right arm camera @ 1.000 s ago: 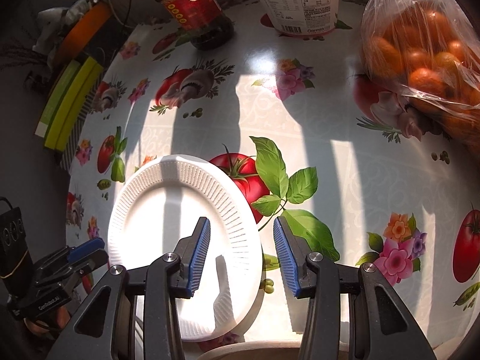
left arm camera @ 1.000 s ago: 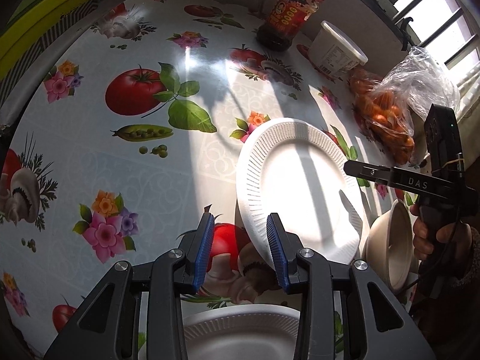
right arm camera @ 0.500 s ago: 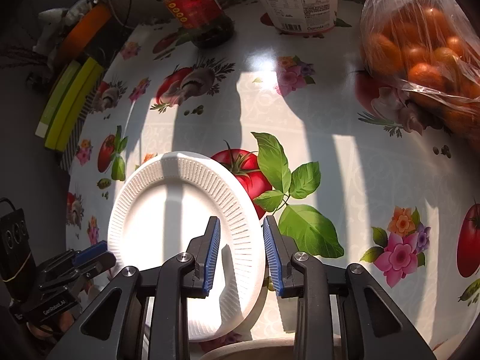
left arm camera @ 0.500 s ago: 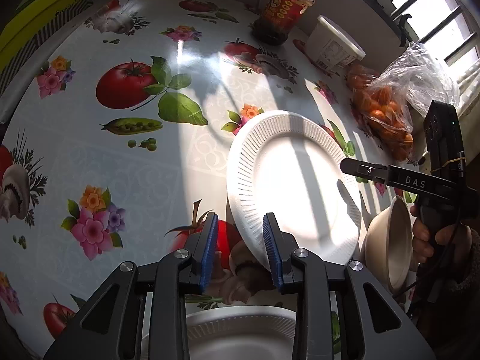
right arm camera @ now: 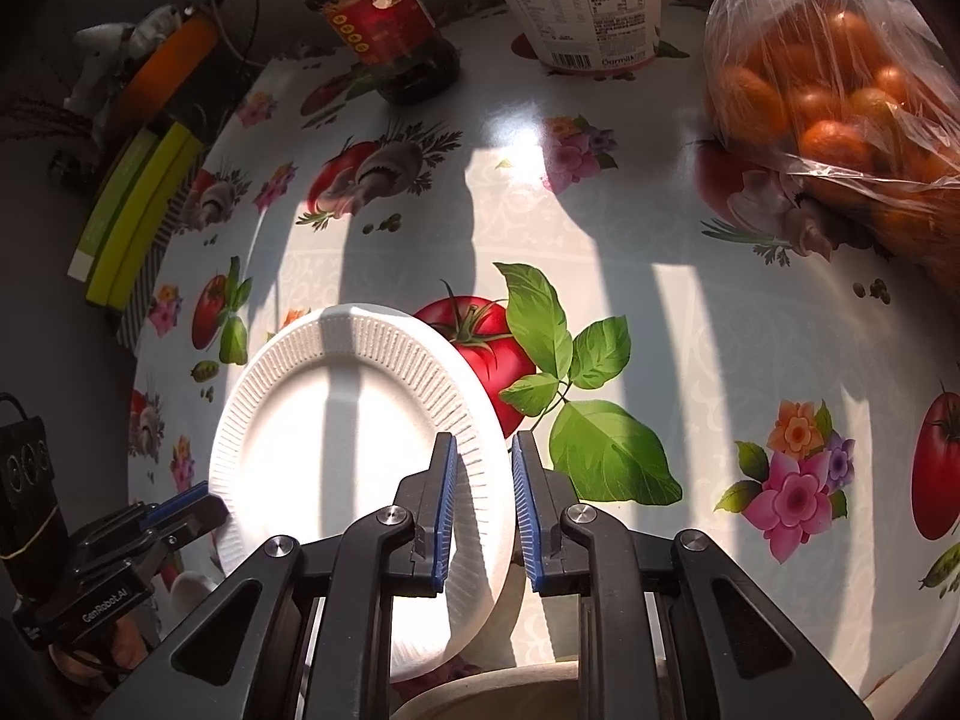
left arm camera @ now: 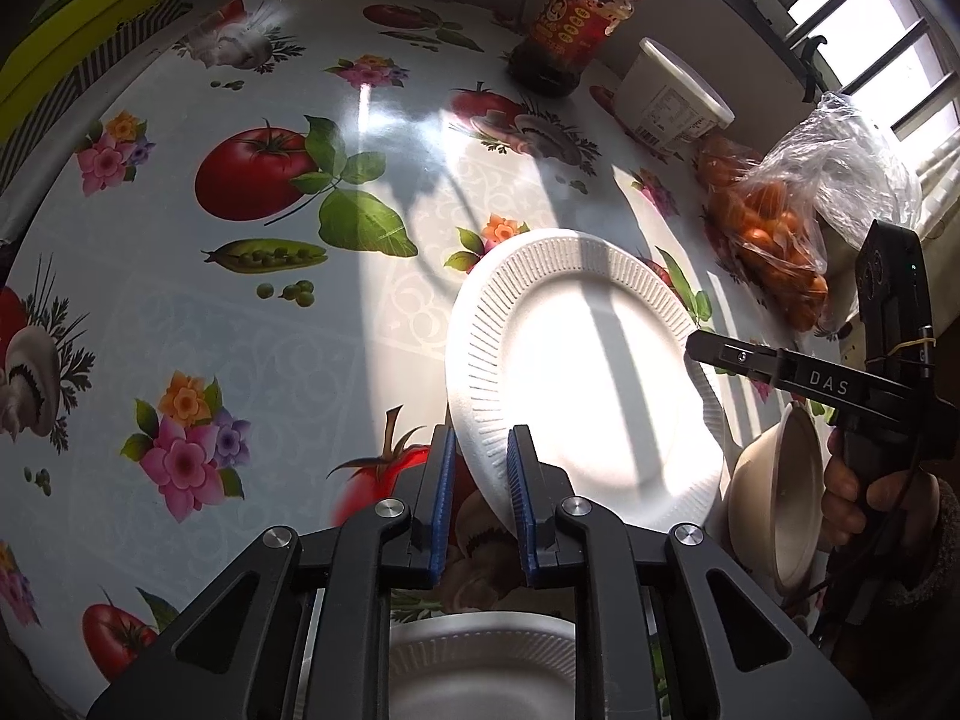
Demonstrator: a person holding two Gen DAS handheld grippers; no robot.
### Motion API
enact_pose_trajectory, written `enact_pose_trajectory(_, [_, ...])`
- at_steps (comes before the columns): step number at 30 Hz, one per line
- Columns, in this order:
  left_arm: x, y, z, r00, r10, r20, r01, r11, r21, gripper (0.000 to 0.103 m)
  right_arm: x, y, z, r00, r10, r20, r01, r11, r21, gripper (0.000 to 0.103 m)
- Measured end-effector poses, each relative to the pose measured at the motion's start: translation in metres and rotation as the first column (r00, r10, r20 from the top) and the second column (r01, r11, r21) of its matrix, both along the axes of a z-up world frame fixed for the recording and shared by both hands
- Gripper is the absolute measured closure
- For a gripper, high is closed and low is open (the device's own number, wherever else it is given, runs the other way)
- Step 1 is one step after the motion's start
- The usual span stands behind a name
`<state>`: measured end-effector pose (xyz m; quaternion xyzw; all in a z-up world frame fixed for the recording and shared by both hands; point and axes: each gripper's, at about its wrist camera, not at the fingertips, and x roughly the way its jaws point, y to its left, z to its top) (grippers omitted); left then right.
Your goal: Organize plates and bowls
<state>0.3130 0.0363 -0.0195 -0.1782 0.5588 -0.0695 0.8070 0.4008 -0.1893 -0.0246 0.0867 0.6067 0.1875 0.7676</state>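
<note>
Both grips go on at once! The left gripper [left arm camera: 480,444] is closing its blue fingers on the near rim of the white plate [left arm camera: 588,372], and the ribbed edge sits squarely between the pads. A second ago those fingers stood well apart on either side of that rim; now only a narrow slot is left, and the plate fills it.

Over on the other side, the right gripper [right arm camera: 483,450] has done the same. Its fingers have come together and are pinching the opposite edge of the plate, rim between the pads. Neither tool has shifted position; only the fingers have moved.

So the plate is held from two sides, stretching away ahead of both sets of fingers, and it looks tilted rather than flat on the flowered counter [left arm camera: 240,330]. I can't tell how far its far edge is off the cloth.

Just below the left fingers, close in, lies a second plate [left arm camera: 480,660]. Off to their right, next to the hand [left arm camera: 852,492] holding the right tool, a beige bowl [left arm camera: 774,498] sits tipped on its side.

My read: the grasp is secured, so the lift is on. That second plate looks like the natural place to stack this one.
</note>
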Motion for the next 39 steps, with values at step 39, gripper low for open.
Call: enact_pose_trajectory(39, [-0.043, 0.014, 0.048, 0.993, 0.008, 0.122, -0.007, 1.000, -0.011, 0.084, -0.063, -0.003, 0.066, 0.993, -0.061, 0.100, 0.052, 0.994, 0.092, 0.085])
